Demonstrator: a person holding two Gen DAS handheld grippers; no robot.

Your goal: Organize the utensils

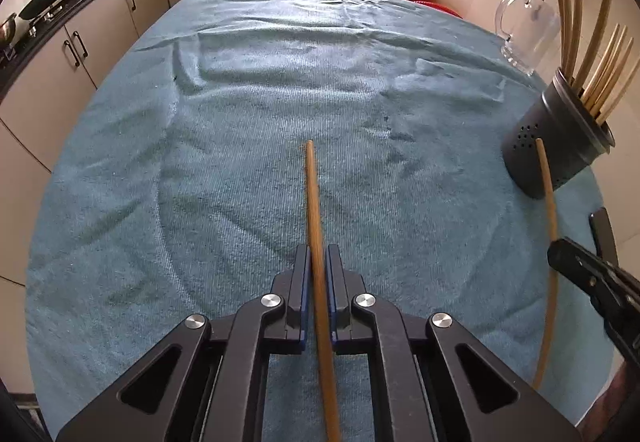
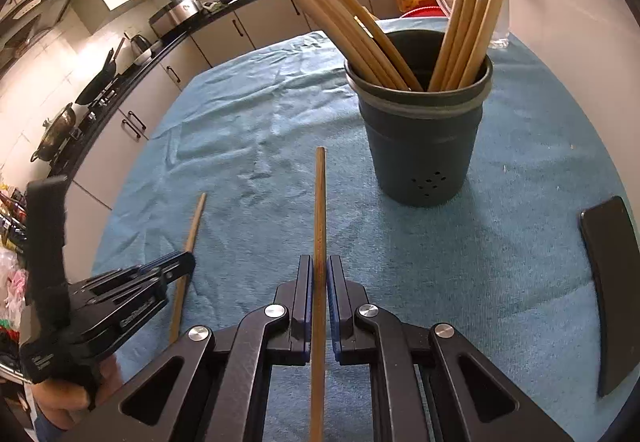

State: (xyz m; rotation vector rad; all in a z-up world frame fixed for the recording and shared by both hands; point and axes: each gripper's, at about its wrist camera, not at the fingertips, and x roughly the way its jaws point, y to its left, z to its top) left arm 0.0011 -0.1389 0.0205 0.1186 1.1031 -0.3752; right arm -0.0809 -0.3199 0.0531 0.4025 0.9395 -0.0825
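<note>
My left gripper [image 1: 318,256] is shut on a wooden chopstick [image 1: 314,201] that points forward over the blue towel [image 1: 240,101]. My right gripper [image 2: 319,266] is shut on another wooden chopstick [image 2: 320,201], its tip a little short of the dark utensil holder [image 2: 420,145]. The holder stands upright and holds several wooden chopsticks [image 2: 464,13]. In the left wrist view the holder [image 1: 560,149] is at the right, with the right gripper [image 1: 592,278] and its chopstick [image 1: 550,226] in front of it. The left gripper [image 2: 120,298] and its chopstick [image 2: 192,238] show at the left of the right wrist view.
A clear glass jug [image 1: 524,29] stands at the towel's far right. A dark flat object [image 2: 612,290] lies on the towel's right edge. Kitchen counters with cabinets [image 1: 100,37], a wok [image 1: 48,1] and pots run along the left and back.
</note>
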